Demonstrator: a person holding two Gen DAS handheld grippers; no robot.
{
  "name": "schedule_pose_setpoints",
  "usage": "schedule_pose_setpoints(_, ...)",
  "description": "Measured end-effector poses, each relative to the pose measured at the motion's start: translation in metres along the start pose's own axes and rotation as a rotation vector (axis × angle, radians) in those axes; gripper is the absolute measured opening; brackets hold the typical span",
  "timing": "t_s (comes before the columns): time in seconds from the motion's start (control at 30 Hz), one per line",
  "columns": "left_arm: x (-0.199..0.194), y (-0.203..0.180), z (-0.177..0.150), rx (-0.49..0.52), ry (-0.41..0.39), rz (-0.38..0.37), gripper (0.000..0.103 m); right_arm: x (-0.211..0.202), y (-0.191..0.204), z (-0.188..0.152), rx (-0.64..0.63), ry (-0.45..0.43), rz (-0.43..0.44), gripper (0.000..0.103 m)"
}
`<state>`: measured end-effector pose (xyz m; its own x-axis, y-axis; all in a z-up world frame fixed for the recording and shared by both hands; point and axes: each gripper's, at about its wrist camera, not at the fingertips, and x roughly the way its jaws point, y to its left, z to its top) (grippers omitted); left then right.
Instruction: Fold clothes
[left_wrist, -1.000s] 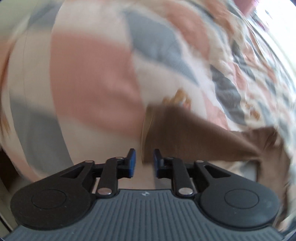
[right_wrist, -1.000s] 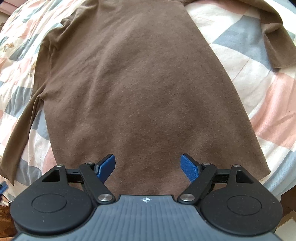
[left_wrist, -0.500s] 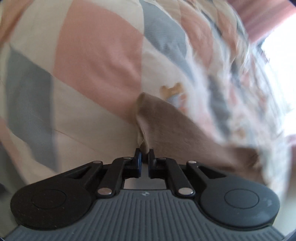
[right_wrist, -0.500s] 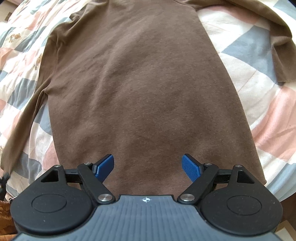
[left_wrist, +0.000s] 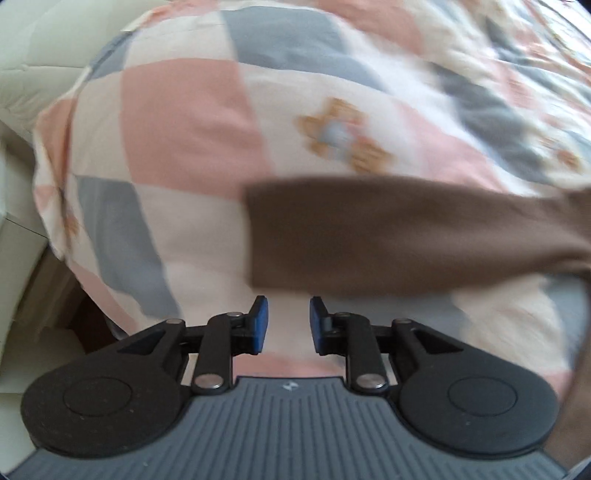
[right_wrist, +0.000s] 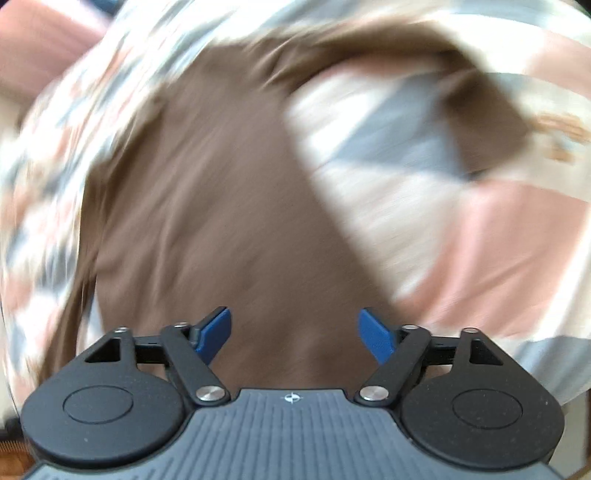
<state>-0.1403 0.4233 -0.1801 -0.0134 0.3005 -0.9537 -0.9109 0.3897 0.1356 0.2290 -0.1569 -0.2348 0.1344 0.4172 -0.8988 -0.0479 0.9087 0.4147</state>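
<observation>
Your left claw stands a little apart, blue pads with a narrow gap between them and nothing in it. Just ahead of it the sleeve lies flat across the quilt, its cuff end squared off near the middle of the view and the rest running off to the right toward the shirt body. The sleeve is close to the pads but not touching them. In the right view, your right claw is wide, pads well apart, holding nothing and hovering over the lower part of the shirt, which lies spread on the quilt. The other sleeve bends out to the upper right. This view is badly smeared, so the hem and edges are hard to place. That is probably your main risk: if you close on the cloth while moving this fast, you may pinch quilt along with shirt, or catch only one layer, and the fold would likely drag crooked. The narrow left gap may also push the sleeve away.
</observation>
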Motion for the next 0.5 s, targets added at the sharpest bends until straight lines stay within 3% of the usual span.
schedule_pose_setpoints(0.13, -0.043, -0.069, -0.038, 0.114, -0.024, -0.129, 0.02, -0.026, -0.081, 0.021, 0.195, -0.138, 0.049, 0.055)
schedule_pose_setpoints(0.27, -0.091, -0.156, -0.082, 0.177, -0.042, -0.28, 0.025, -0.032, -0.12, 0.051, 0.17, -0.142, 0.038, 0.055)
schedule_pose_setpoints(0.33, -0.108, -0.197, -0.102, 0.21, -0.052, -0.327, 0.026, -0.032, -0.113, 0.062, -0.059, -0.148, -0.034, 0.055)
schedule_pose_setpoints(0.5, -0.13, -0.263, -0.142, 0.255, -0.046, -0.348, 0.026, -0.01, -0.067, 0.057, -0.906, -0.15, -0.208, 0.056)
